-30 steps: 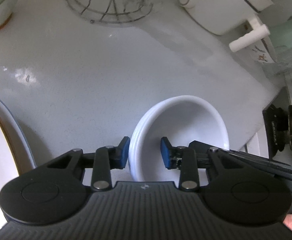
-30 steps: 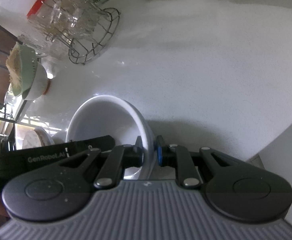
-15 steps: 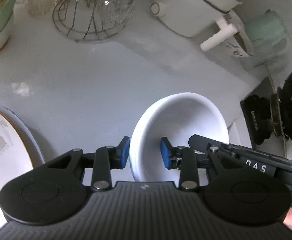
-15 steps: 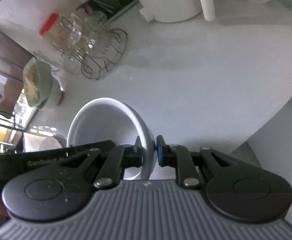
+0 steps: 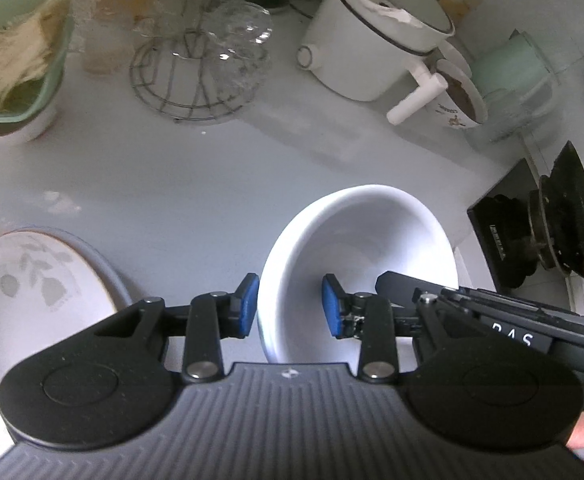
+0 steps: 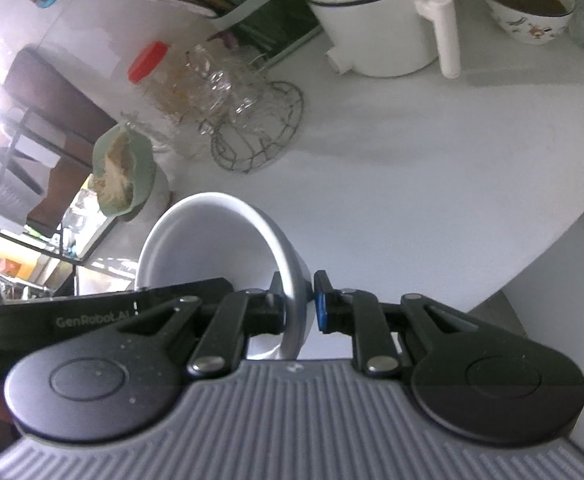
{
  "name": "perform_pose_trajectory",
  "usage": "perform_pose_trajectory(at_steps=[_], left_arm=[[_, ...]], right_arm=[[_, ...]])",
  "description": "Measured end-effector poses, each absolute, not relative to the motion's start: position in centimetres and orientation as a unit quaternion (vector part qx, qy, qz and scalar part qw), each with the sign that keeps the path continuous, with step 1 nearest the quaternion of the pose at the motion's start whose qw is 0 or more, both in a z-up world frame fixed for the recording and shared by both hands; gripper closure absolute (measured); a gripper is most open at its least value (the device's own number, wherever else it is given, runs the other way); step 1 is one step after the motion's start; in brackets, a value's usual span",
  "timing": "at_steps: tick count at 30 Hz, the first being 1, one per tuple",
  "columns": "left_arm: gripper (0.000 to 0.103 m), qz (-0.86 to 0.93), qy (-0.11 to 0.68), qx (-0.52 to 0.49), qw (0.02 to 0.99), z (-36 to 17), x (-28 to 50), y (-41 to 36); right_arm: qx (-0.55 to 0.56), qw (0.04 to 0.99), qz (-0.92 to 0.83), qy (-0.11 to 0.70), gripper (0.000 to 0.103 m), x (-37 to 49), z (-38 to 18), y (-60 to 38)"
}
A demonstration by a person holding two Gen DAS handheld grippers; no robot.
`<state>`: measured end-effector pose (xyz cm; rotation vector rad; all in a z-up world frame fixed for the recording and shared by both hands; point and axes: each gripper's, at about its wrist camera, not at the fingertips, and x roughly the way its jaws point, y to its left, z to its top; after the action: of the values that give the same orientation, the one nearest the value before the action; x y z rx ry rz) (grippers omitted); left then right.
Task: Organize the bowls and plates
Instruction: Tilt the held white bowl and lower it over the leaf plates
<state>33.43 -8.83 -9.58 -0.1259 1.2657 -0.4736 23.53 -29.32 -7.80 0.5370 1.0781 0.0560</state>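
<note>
A white bowl (image 5: 363, 240) is held tilted above the white counter. My right gripper (image 6: 296, 306) is shut on its rim, one finger inside and one outside; the bowl (image 6: 212, 240) shows to its left. My left gripper (image 5: 290, 306) straddles the opposite side of the rim with its blue pads apart, a gap showing between the inner pad and the wall. The right gripper's body (image 5: 491, 320) crosses the left wrist view at the right. A leaf-patterned plate (image 5: 20, 288) lies at the lower left on a grey-rimmed plate.
At the back stand a wire basket of glasses (image 5: 196, 64), a green bowl with noodles (image 5: 16, 64), a white pot with a handle (image 5: 379, 36), a patterned bowl of brown food (image 6: 527, 4) and a green jug (image 5: 511, 72). A black stove (image 5: 551, 220) is at the right.
Both grippers and the bowl have risen and pulled back from the counter; more of the back row shows. The patterned plate has come further into the left wrist view.
</note>
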Motion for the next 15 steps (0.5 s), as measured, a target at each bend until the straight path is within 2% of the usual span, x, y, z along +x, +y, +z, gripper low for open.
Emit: perform_pose_trajectory(at_steps=[15], left_arm=[[0.064,-0.173,0.563,-0.107,0.801,-8.5,31.9,0.6]], right_arm=[[0.206,0.828,0.087,0.515,0.085,24.6,-7.0,-22.0]])
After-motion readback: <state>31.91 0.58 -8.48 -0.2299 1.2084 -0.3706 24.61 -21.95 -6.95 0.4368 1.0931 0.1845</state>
